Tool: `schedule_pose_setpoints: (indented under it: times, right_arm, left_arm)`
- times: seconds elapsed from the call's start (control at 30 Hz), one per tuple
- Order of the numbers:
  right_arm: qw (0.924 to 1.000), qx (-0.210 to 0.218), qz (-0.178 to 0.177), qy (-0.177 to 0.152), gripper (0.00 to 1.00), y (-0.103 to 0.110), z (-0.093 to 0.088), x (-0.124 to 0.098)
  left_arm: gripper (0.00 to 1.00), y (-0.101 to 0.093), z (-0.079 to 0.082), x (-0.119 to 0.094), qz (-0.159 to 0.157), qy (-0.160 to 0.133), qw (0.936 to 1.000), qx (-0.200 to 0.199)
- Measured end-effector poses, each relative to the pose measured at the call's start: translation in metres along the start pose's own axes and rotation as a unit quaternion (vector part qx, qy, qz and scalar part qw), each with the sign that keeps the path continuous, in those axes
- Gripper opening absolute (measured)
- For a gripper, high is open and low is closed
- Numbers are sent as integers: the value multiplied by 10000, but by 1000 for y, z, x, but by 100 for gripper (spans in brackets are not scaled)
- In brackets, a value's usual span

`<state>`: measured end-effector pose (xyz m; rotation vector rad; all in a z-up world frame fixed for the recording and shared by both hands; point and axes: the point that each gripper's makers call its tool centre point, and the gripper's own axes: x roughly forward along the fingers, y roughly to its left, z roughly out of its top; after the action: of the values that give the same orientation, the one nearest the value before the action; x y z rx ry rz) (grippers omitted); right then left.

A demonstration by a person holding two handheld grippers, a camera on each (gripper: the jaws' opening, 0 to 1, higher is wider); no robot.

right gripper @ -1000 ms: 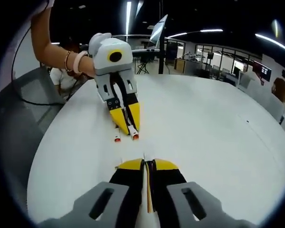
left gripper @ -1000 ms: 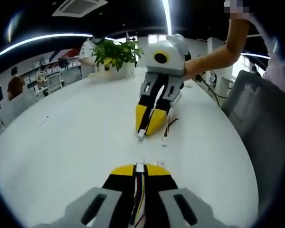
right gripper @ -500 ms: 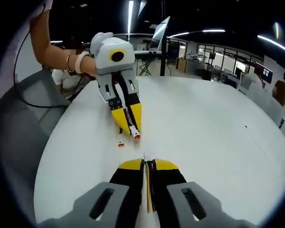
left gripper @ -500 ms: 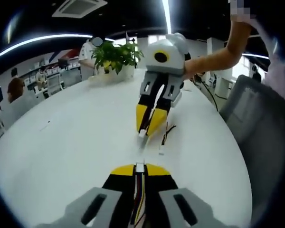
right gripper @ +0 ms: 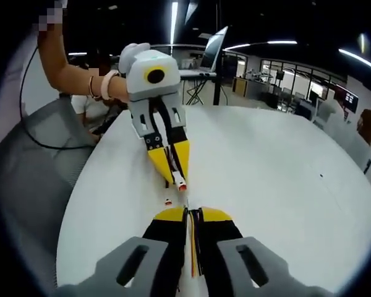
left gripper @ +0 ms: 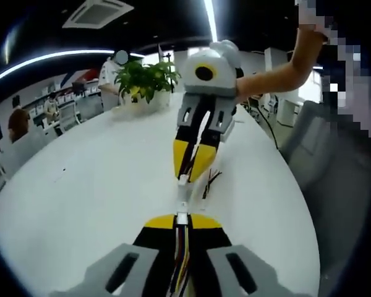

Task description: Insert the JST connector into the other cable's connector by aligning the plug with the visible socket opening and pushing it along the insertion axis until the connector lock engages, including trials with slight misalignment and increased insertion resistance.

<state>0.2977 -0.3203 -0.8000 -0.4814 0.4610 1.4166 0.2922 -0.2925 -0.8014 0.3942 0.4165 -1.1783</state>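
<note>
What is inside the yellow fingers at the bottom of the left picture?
Coloured wires run between the left gripper's fingers, ending in a small white connector at the tips. The fingers hide how they pinch the cable.

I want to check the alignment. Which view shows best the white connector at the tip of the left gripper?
The left gripper view: the white connector sits close between the left gripper tips, facing the right gripper. In the right gripper view it looks small and far, with a red mark.
</note>
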Motion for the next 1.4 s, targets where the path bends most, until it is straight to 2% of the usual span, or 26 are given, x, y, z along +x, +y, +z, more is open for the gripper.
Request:
schedule_pose_setpoints:
  times: [0.5,1.07,1.4]
  right_arm:
    - [9999,-65,146,-58,4,8,6,0]
    - [9996,-77,260,36,4,16,6,7]
    - [9989,-286,363,49,4,23,6,6]
  left_arm:
    - [0,-6,14,-3,-92,-83,9996,234]
    - [0,-10,11,0,-256,-17,9993,267]
    - [0,-14,9,0,-418,49,9983,410]
